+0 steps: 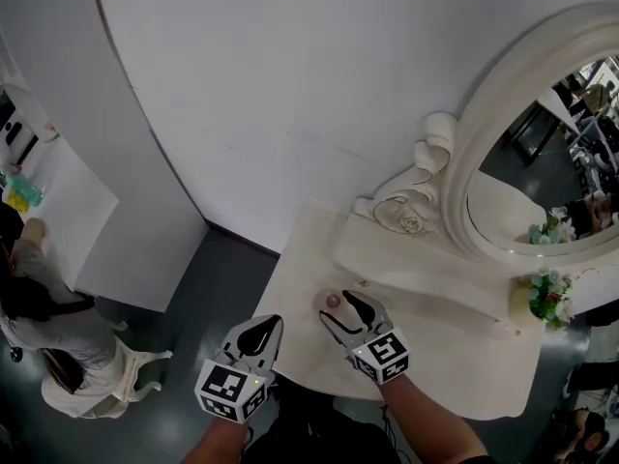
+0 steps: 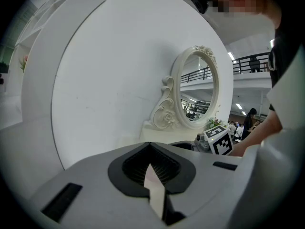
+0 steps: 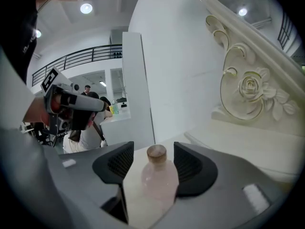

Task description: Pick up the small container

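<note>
The small pale pink bottle with a round brown cap (image 3: pixel 159 178) stood upright on the cream-coloured dressing table (image 1: pixel 455 356), near its front edge. The right gripper (image 3: pixel 153 162) had its jaws spread wide, one on each side of the bottle. The black ribbed pads (image 3: pixel 119 161) did not press on it yet, and there was a little gap on both sides.

To do this step well, I think the right gripper should stay level and close slowly, so both pads meet the bottle at the same time. If one pad gets there first, the bottle could tip over, because it looked tall and light. The pads sat up near the neck and cap. A grip lower down on the fat part might hold better. Then it should lift straight up.

The head view showed both grippers together. There, the left gripper (image 1: pixel 259 336) hung just off the table's front edge, over the dark floor, and the bottle was only a tiny brown dot between the right gripper's jaws. Only the right gripper view showed the gaps beside the bottle. Only the left gripper view showed that the left gripper's jaws were closed together with nothing between them, pointing towards the big oval mirror in its curly white frame (image 2: pixel 177 87).
</note>
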